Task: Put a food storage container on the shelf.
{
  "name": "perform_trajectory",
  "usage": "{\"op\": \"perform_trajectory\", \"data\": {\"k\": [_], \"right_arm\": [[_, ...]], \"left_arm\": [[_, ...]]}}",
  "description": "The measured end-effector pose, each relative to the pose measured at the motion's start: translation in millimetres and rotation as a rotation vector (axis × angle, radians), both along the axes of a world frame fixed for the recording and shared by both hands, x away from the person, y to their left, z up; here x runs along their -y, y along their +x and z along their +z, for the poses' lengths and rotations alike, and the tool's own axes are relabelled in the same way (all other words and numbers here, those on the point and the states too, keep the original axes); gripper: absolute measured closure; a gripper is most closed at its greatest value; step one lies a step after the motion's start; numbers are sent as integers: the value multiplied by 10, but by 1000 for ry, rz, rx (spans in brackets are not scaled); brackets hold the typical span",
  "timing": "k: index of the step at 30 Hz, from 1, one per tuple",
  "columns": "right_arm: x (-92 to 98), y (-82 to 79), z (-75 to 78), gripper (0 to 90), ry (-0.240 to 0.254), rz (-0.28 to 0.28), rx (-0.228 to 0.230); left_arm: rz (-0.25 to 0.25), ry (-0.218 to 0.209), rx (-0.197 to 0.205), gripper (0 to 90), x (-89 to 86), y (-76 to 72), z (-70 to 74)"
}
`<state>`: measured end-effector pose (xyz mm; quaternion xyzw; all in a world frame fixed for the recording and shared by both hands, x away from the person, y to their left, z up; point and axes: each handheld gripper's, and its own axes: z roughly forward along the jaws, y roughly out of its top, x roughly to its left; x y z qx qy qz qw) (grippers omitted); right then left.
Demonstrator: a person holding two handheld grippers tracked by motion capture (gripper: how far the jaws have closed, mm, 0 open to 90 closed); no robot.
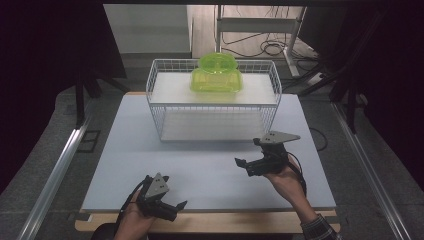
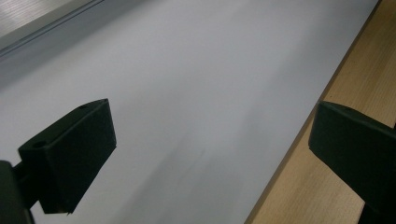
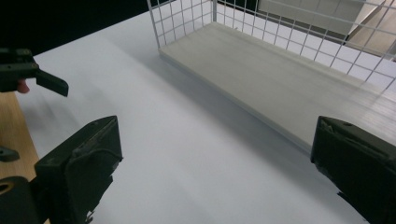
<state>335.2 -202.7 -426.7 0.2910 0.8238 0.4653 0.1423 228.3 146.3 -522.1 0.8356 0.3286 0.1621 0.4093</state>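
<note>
A translucent green container [image 1: 216, 74] with a round lid sits on the upper shelf of a white wire rack [image 1: 153, 95] at the back of the table. My right gripper [image 1: 246, 159] hovers in front of the rack's right corner, its jaws wide apart with nothing between them. In the right gripper view, the right gripper [image 3: 215, 163] points across the white tabletop [image 3: 154, 130] beside the rack's lower shelf [image 3: 280, 88]. My left gripper [image 1: 174, 191] rests at the table's front edge, open and empty. The left gripper view has the left gripper [image 2: 210, 144] over the white board, near its wooden edge [image 2: 327, 196].
The white board [image 1: 200, 170] lies on a wooden table whose strip shows along the front [image 1: 225, 222]. Metal rails [image 1: 60, 165] run along both sides of the table. Cables [image 1: 260, 47] and a stand lie on the floor behind the rack. The left gripper [image 3: 42, 79] shows at the far left of the right gripper view.
</note>
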Motion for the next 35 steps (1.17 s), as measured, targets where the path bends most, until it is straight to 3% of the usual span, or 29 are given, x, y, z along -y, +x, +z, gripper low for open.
{"op": "perform_trajectory", "data": {"k": [17, 21, 28, 35], "right_arm": [[264, -223, -412, 21, -38, -34, 0], [329, -256, -498, 18, -40, -41, -14], [351, -276, -666, 17, -94, -38, -58], [340, -264, -708, 17, -125, -47, -66]], "left_arm": [[2, 5, 7, 8, -9, 6, -8], [2, 8, 7, 8, -7, 6, -11], [2, 21, 7, 8, 0, 5, -18], [2, 24, 6, 8, 3, 11, -18]]}}
